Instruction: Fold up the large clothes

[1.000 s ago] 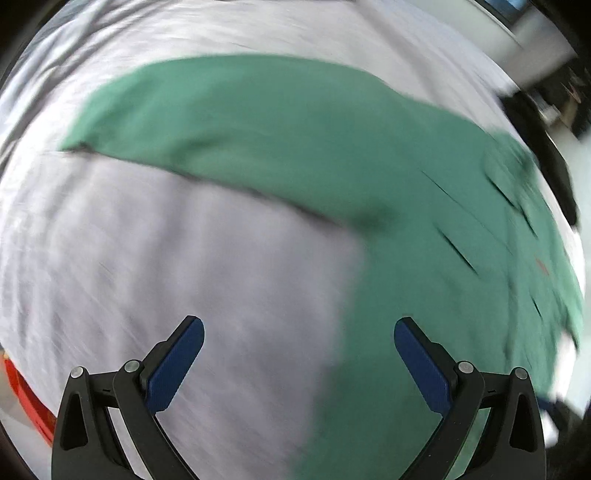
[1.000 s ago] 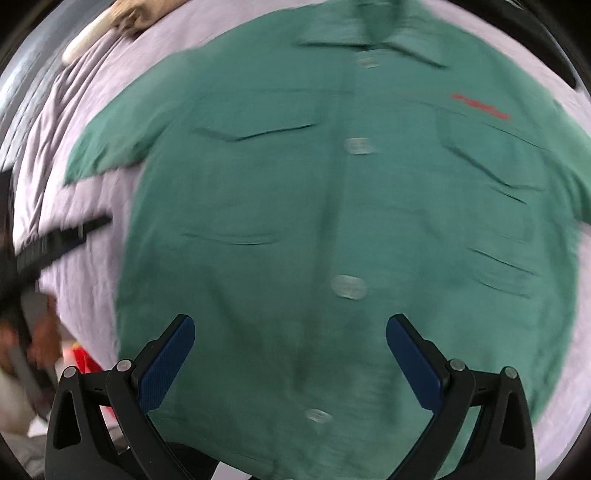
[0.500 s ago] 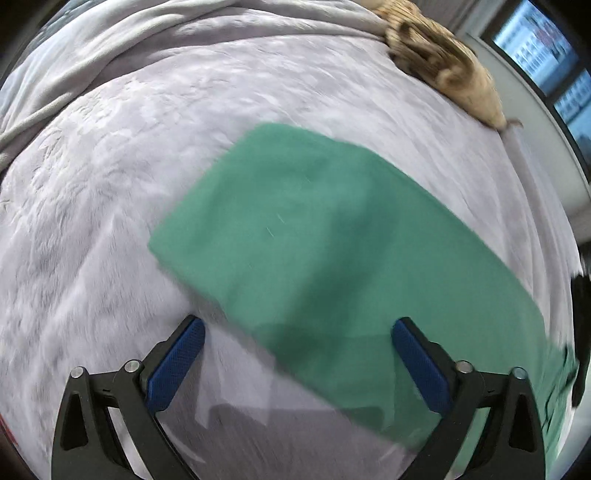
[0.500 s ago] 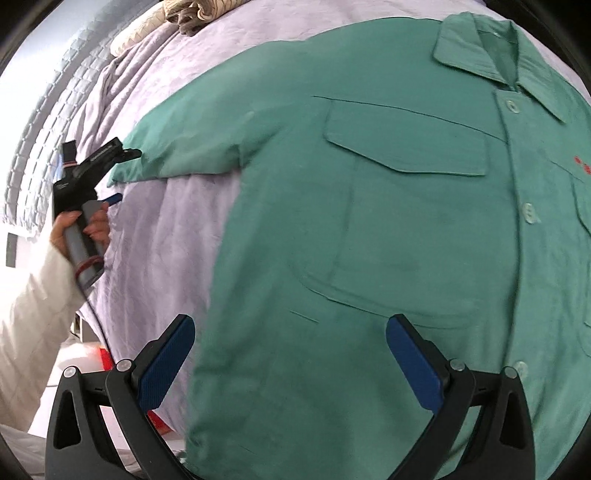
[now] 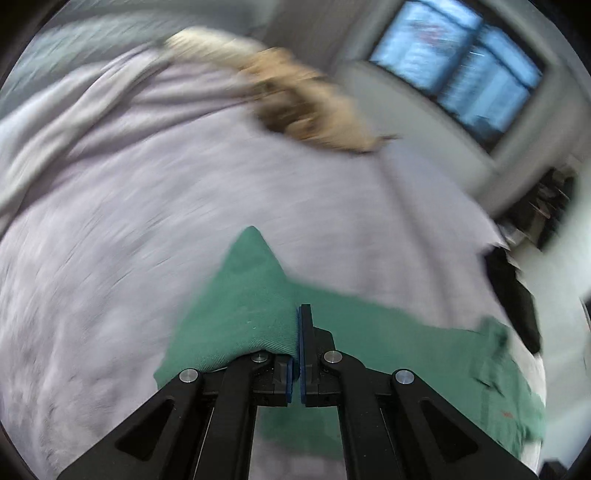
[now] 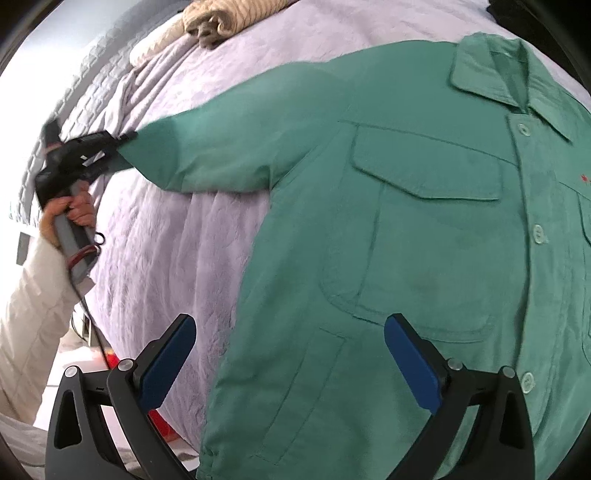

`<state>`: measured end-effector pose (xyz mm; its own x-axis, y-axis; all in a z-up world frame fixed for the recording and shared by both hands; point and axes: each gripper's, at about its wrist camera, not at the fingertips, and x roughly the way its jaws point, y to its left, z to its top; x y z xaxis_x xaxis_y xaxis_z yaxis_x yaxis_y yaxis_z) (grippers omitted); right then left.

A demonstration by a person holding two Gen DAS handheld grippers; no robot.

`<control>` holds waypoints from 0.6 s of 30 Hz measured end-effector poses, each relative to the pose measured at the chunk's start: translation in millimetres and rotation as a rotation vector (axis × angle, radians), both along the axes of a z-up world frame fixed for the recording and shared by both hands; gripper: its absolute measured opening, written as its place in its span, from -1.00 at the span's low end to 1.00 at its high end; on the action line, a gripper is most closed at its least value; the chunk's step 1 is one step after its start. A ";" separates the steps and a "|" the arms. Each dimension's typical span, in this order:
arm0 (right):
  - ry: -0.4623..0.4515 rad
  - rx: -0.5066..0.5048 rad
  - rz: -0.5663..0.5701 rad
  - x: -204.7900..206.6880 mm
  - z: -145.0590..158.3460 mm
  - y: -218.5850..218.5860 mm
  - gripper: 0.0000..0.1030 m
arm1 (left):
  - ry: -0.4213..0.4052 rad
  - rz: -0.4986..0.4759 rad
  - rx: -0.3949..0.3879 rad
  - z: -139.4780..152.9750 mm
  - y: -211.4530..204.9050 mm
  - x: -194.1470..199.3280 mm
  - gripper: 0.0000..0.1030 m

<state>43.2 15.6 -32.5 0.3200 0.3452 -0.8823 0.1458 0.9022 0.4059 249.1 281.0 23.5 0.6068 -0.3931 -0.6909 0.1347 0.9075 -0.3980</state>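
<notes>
A green button-up shirt (image 6: 424,240) lies face up on a lilac bedspread (image 6: 173,266), collar at the upper right, one long sleeve (image 6: 229,147) stretched out to the left. My left gripper (image 5: 297,332) is shut on the cuff end of that sleeve (image 5: 255,306); in the right wrist view it shows at the sleeve's tip (image 6: 122,142). My right gripper (image 6: 291,354) is open and empty, hovering over the shirt's lower left side near its side edge.
A beige knitted garment (image 6: 229,14) lies bunched at the far end of the bed, also in the left wrist view (image 5: 306,107). A window (image 5: 458,62) and dark furniture (image 5: 550,210) stand beyond the bed. A red object (image 6: 110,358) sits below the bed's edge.
My left gripper has gone from open above the sleeve to shut on its cuff end. My right gripper has shifted left over the shirt and stayed open.
</notes>
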 end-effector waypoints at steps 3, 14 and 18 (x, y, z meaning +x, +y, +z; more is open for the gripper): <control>-0.019 0.001 -0.045 -9.2 6.1 -21.9 0.98 | -0.092 -0.164 -0.022 40.1 -68.2 -4.5 -0.95; -0.037 -0.009 -0.352 -70.9 12.3 -158.2 0.98 | -0.089 -0.614 0.141 16.3 -363.6 -83.7 -0.94; -0.002 -0.002 -0.441 -93.7 -3.7 -198.0 0.98 | -0.043 -0.672 0.329 -36.0 -419.2 -112.0 -0.93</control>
<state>-50.5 -182.4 -36.2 0.4383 0.1732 -0.8820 0.5162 0.7548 0.4047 137.1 -138.2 -12.5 0.3380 -0.4660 -0.8177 0.7111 0.6956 -0.1025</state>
